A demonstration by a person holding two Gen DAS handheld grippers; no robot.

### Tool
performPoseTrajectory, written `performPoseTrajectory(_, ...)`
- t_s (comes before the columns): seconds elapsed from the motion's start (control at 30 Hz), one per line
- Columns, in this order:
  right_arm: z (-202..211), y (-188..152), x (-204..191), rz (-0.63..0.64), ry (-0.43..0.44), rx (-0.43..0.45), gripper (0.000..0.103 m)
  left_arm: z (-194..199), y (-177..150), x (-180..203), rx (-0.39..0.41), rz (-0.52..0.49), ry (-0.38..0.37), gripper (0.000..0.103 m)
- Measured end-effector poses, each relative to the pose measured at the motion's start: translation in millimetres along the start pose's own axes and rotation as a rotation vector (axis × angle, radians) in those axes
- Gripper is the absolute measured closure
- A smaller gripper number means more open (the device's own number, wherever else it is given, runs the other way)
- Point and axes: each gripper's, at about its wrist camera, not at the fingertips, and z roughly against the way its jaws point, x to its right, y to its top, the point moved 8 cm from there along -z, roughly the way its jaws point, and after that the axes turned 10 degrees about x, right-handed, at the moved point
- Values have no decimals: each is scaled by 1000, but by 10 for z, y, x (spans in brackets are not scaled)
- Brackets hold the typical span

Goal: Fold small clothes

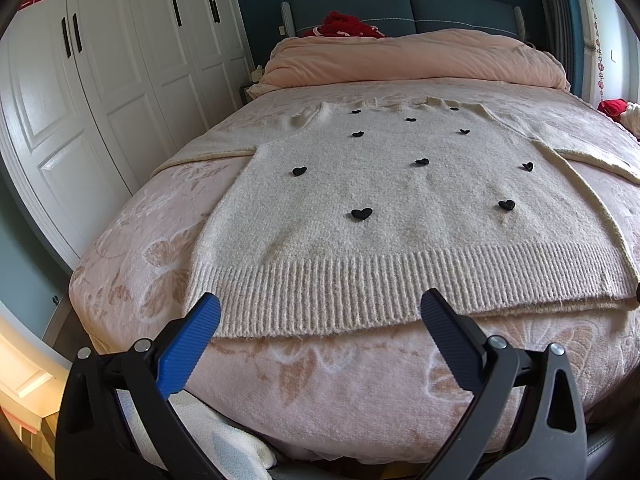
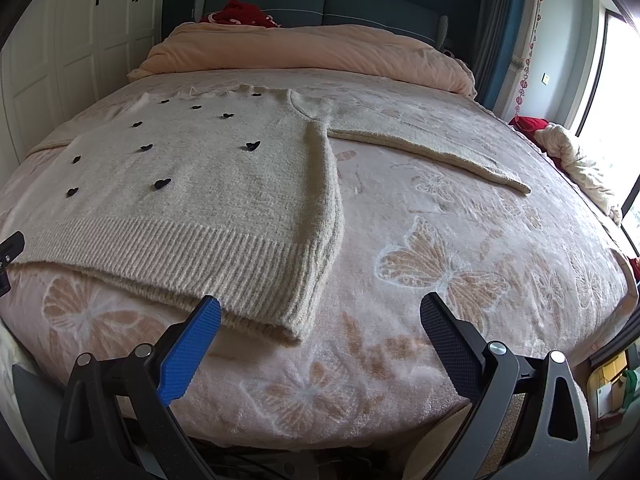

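A cream knit sweater (image 1: 384,208) with small black hearts lies flat, front up, on the bed, its ribbed hem toward me. It also shows in the right wrist view (image 2: 208,200), with its right sleeve (image 2: 432,148) spread out to the side. My left gripper (image 1: 322,308) is open and empty, just short of the hem's left half. My right gripper (image 2: 320,312) is open and empty, just short of the hem's right corner. The left gripper's tip (image 2: 10,246) shows at the left edge of the right wrist view.
The bed has a pink butterfly blanket (image 2: 440,268). A peach duvet (image 1: 416,60) is piled near the blue headboard with a red item (image 1: 344,26). White wardrobe doors (image 1: 100,92) stand left. A crumpled cloth (image 2: 576,160) and a window are at right.
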Motion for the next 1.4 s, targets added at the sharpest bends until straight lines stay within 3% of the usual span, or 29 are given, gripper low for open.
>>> performPoseTrajectory(1.1,3,20,-7,-9,18,-9,5,-3,-15,-5,-15,15,-7,5)
performPoseTrajectory(1.27,-78,456,426,-141,58,21,5,-81,27,-77,-71,122,-50,5)
performPoseTrajectory(1.4,-474,845,1174,-242,11,26,5,-159,269,-36,-62,218,-85,5)
